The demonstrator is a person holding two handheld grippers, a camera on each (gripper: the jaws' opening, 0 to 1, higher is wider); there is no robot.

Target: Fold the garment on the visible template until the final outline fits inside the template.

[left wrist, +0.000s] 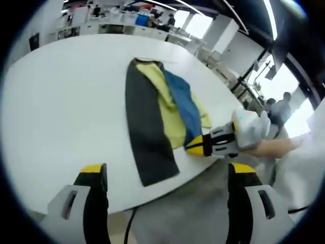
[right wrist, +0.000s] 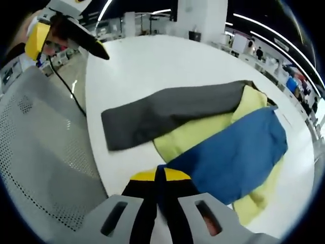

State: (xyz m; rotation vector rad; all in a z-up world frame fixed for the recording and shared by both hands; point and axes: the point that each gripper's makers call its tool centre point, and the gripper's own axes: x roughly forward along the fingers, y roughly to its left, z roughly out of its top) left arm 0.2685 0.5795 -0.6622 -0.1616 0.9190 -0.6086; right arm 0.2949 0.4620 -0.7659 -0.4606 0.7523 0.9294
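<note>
A garment with dark grey, yellow and blue panels lies lengthwise on the white round table. My left gripper hangs open over the near table edge, its jaws wide apart and holding nothing. My right gripper comes in from the right, at the garment's near right edge. In the right gripper view its jaws are shut on the corner of the blue panel, with the grey panel and yellow cloth beyond. The left gripper shows at the top left.
A grey mesh chair stands close beside the table edge, with a black cable hanging past it. A person's white sleeve is at the right. Office desks and people lie far behind.
</note>
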